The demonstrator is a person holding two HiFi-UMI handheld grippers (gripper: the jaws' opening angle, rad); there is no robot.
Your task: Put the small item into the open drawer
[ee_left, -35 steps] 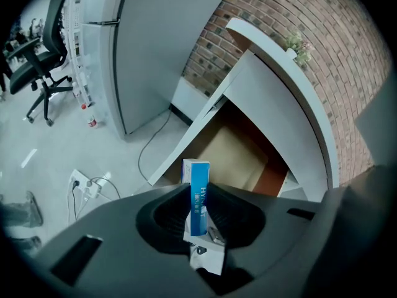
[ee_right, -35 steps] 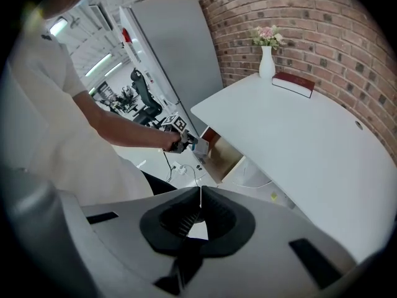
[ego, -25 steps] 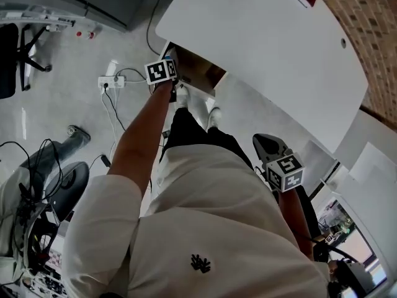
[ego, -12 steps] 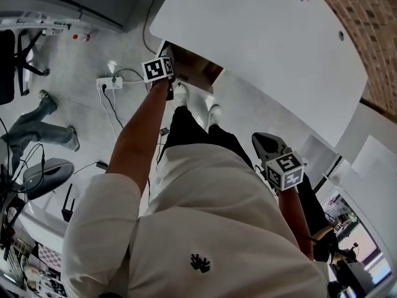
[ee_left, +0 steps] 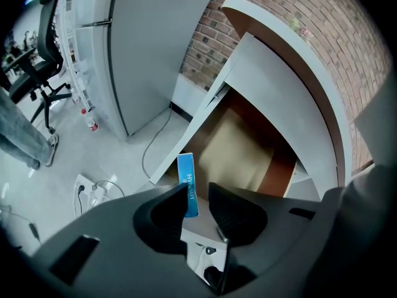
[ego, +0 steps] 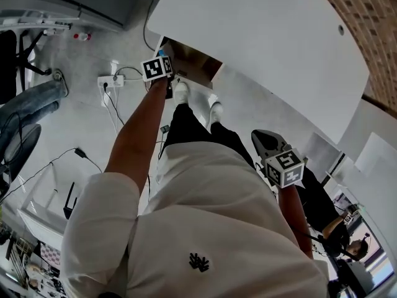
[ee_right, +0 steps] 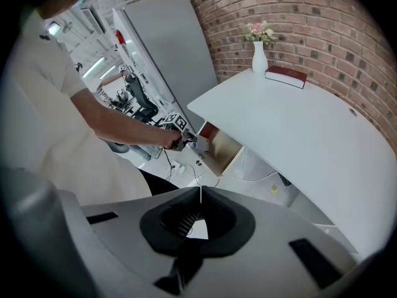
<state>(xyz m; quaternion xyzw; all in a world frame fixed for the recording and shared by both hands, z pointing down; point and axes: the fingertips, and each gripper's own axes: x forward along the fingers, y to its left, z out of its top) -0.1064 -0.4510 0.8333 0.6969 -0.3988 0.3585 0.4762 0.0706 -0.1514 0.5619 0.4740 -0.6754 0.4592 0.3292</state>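
A small blue box (ee_left: 188,192) stands upright between the jaws of my left gripper (ee_left: 197,198), which is shut on it. The box hangs just in front of the open drawer (ee_left: 243,146), whose tan inside is bare. In the head view my left gripper (ego: 166,73) is stretched down at the drawer's (ego: 193,68) front edge under the white desk (ego: 267,48). My right gripper (ego: 265,143) hangs by the person's right side, far from the drawer. Its jaws meet in the right gripper view with nothing between them (ee_right: 200,198).
A power strip (ego: 110,80) and cables lie on the floor left of the drawer. The person's white shoes (ego: 182,92) stand just before it. A grey cabinet (ee_left: 142,48) and an office chair (ee_left: 30,73) are to the left. A vase (ee_right: 259,56) and book (ee_right: 286,75) sit on the desk.
My left gripper has stayed at the drawer's front with the blue box. Another person's legs at the far left have moved. My right gripper has not moved.
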